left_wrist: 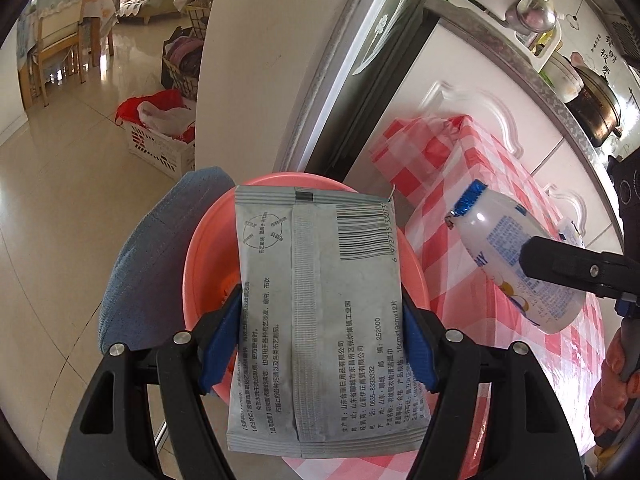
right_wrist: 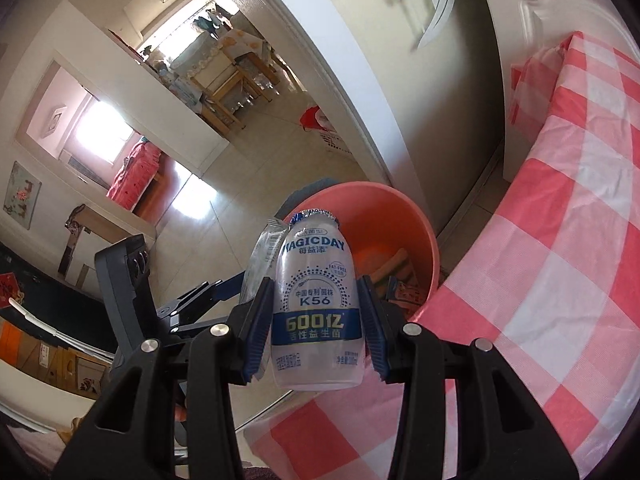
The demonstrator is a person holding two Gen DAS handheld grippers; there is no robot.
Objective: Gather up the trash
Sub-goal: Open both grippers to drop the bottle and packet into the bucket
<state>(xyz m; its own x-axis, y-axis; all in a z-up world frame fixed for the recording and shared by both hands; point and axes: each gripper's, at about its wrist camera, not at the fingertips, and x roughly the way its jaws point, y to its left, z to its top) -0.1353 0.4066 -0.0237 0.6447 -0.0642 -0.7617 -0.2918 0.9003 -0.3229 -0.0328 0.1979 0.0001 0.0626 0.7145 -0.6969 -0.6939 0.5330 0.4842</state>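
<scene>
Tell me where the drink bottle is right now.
The drink bottle is clamped in the right gripper, held above the pink bin, beside the checked tablecloth.

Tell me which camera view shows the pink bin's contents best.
Right wrist view: it looks past the bottle into the pink bin, where scraps lie. In the left wrist view the grey packet covers most of the bin.

The grey packet [left_wrist: 316,320] hides most of the pink bin [left_wrist: 204,256]; its contents stay unclear.

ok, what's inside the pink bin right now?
Right wrist view shows the pink bin holding orange scraps and a printed wrapper. The bottle hides the rest.
</scene>
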